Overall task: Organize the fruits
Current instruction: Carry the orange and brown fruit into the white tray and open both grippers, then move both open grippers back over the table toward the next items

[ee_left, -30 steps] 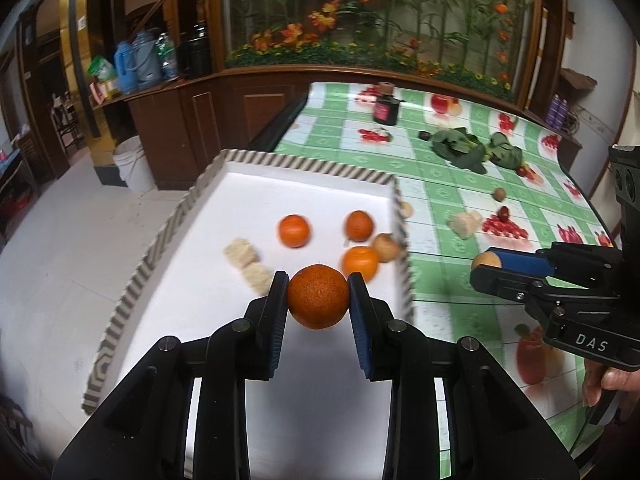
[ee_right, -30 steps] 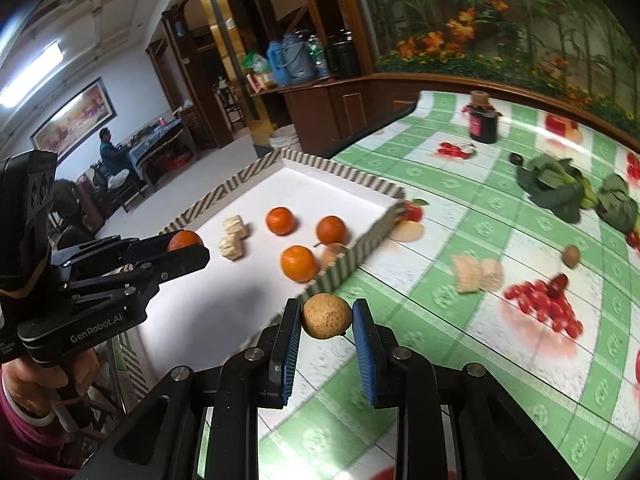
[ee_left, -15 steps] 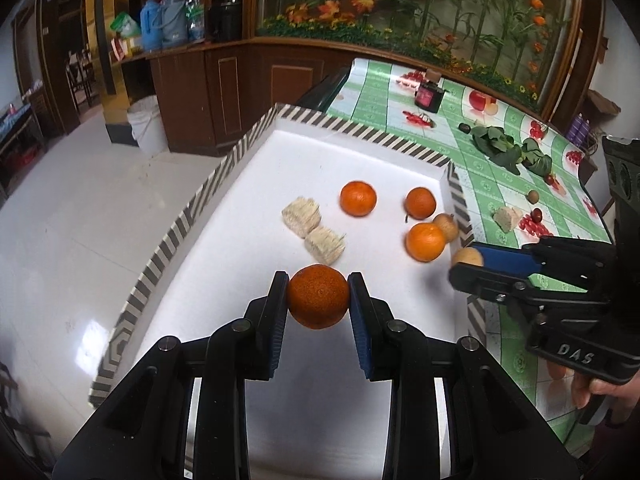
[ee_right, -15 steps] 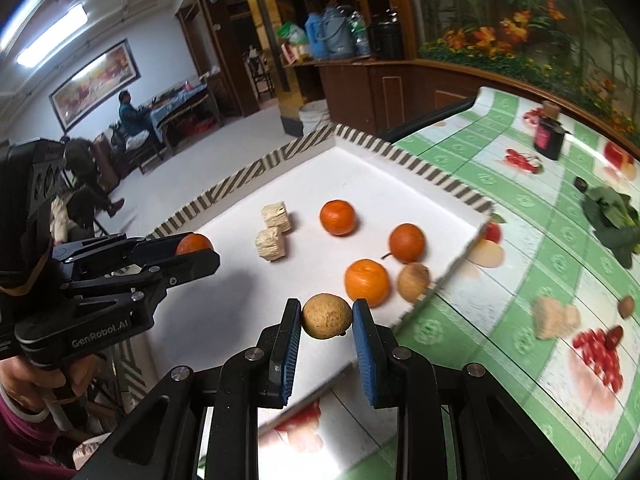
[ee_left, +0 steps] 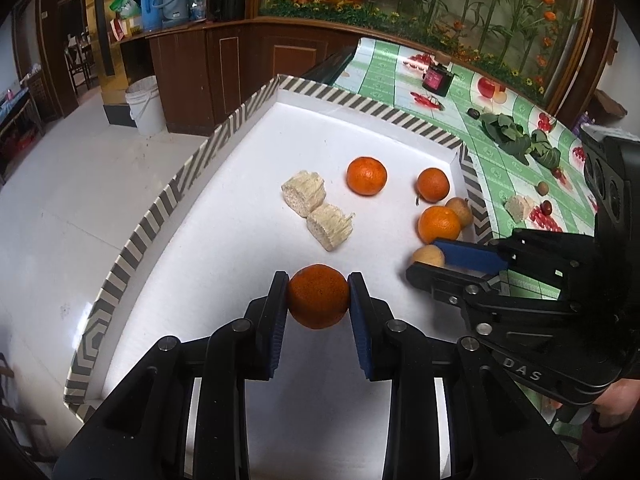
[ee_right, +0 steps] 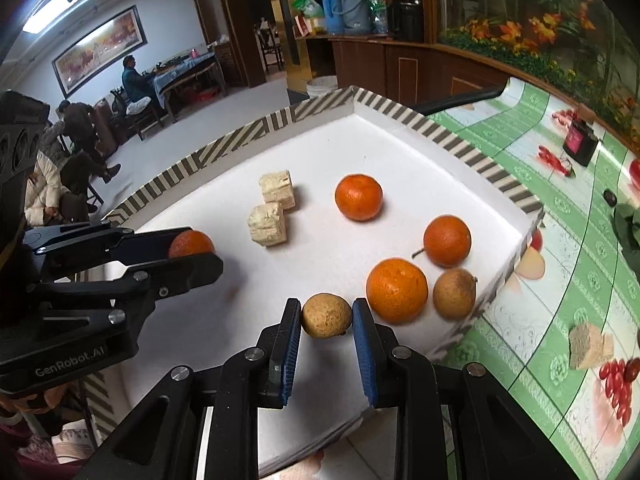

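Over a white, stripe-rimmed tray (ee_left: 224, 136), a round dimpled orange (ee_left: 318, 301) is clamped by the left gripper (ee_left: 319, 300); a rough brown fruit (ee_right: 326, 315) is pinched by the right gripper (ee_right: 326, 318).

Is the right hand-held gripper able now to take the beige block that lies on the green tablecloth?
Probably not yet: the right hand-held gripper is shut on a brown fruit over the tray. The beige block itself lies uncovered.

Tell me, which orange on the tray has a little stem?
The orange nearest the tray's tablecloth-side edge, behind the brown fruit; a thin stem pokes out. The other two show none.
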